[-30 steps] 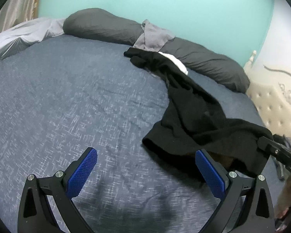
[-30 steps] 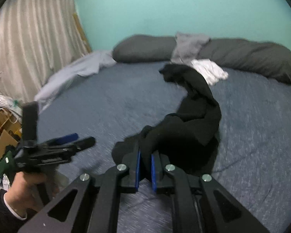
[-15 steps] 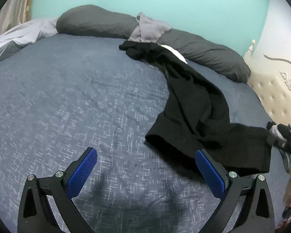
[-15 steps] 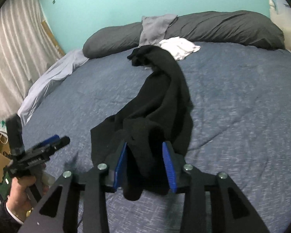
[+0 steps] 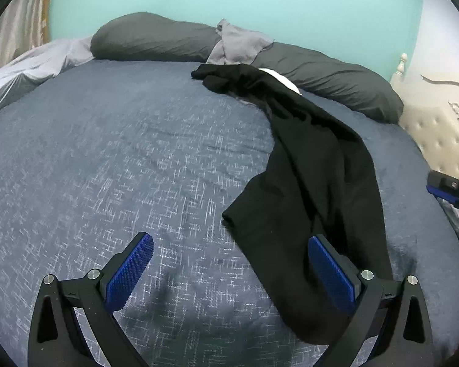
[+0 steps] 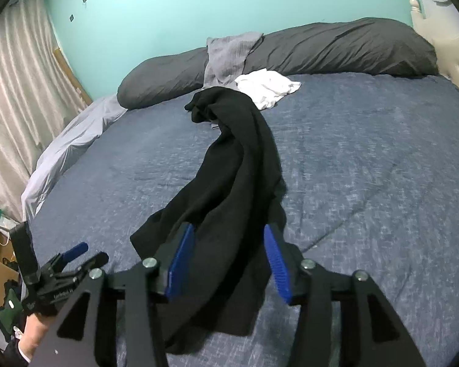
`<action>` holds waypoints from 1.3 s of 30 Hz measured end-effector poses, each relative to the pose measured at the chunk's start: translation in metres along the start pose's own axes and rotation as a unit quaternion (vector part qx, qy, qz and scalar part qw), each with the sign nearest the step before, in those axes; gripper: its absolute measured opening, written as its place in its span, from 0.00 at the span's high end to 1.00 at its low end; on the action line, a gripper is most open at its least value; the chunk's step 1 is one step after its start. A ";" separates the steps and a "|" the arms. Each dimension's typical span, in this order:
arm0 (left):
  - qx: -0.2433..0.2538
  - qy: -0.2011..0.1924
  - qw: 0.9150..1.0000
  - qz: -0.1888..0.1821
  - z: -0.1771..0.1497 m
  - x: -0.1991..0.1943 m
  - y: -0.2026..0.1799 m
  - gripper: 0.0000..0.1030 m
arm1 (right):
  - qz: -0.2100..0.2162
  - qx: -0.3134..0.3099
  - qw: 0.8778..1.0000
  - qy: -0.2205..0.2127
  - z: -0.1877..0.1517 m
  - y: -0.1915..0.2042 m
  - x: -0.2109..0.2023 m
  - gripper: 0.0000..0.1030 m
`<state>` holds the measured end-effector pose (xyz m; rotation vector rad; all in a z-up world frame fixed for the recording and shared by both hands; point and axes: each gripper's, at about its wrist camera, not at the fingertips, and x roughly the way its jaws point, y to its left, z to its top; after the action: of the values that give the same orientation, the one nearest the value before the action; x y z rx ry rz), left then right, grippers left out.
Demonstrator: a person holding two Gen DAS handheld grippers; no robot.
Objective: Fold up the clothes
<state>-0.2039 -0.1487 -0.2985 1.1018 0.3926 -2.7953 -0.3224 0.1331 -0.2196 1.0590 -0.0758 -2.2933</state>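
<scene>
A long black garment (image 6: 238, 165) lies stretched over the dark blue bed (image 6: 367, 183), from near the pillows at the far edge down to the near edge. Its far end is bunched just beside a white cloth (image 6: 266, 87) and a grey cloth (image 6: 229, 55) that hangs over the dark grey pillows (image 6: 336, 49). Its near end lies flat on the cover, close to the near edge of the bed.

The right hand-held gripper (image 6: 229, 263) has its jaws opening. The near end of the black garment lies between the blue pads (image 6: 180, 263), but the pads do not press on it.

The left hand-held gripper (image 5: 229, 278) is spread wide above the near part of the bed. Its right pad is over the edge of the garment and its left pad is over bare cover; it pinches nothing. In the right wrist view this gripper appears at the left, held by a hand (image 6: 33, 333).

A pale grey sheet (image 6: 70, 146) lies along the left edge of the bed.
</scene>
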 end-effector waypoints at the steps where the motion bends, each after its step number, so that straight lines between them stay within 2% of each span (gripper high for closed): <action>1: -0.001 0.000 1.000 0.001 0.000 0.001 0.001 0.00 | -0.002 -0.001 1.000 0.002 0.003 0.001 0.005 0.48; 5: -0.001 0.006 1.000 -0.002 -0.002 0.005 0.001 0.00 | -0.005 0.002 1.000 0.015 0.018 0.000 0.031 0.37; 19: 0.010 0.017 1.000 -0.007 -0.008 0.012 -0.001 0.01 | -0.047 -0.029 0.997 0.060 0.085 0.005 0.124 0.36; 21: 0.008 0.017 1.000 -0.008 -0.008 0.012 0.001 0.01 | -0.052 -0.037 0.996 0.065 0.089 0.006 0.134 0.42; 23: 0.006 0.018 1.000 -0.009 -0.008 0.013 0.002 0.01 | -0.054 -0.040 0.995 0.070 0.090 0.006 0.141 0.60; 24: 0.006 0.018 1.000 -0.009 -0.009 0.013 0.002 0.01 | -0.055 -0.041 0.995 0.073 0.090 0.006 0.144 0.64; 26: 0.005 0.019 1.000 -0.009 -0.009 0.013 0.002 0.01 | -0.061 -0.043 0.994 0.077 0.088 0.006 0.148 0.81; 29: 0.003 0.020 1.000 -0.011 -0.009 0.013 0.003 0.01 | -0.065 -0.045 0.995 0.066 0.086 0.003 0.144 0.95; 39: 0.005 0.027 1.000 -0.012 -0.011 0.014 0.001 0.01 | -0.052 -0.050 0.997 0.013 0.089 -0.005 0.096 0.98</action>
<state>-0.2068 -0.1466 -0.3161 1.1837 0.3991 -2.7961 -0.4356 0.0680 -0.2257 1.0632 0.1055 -2.3491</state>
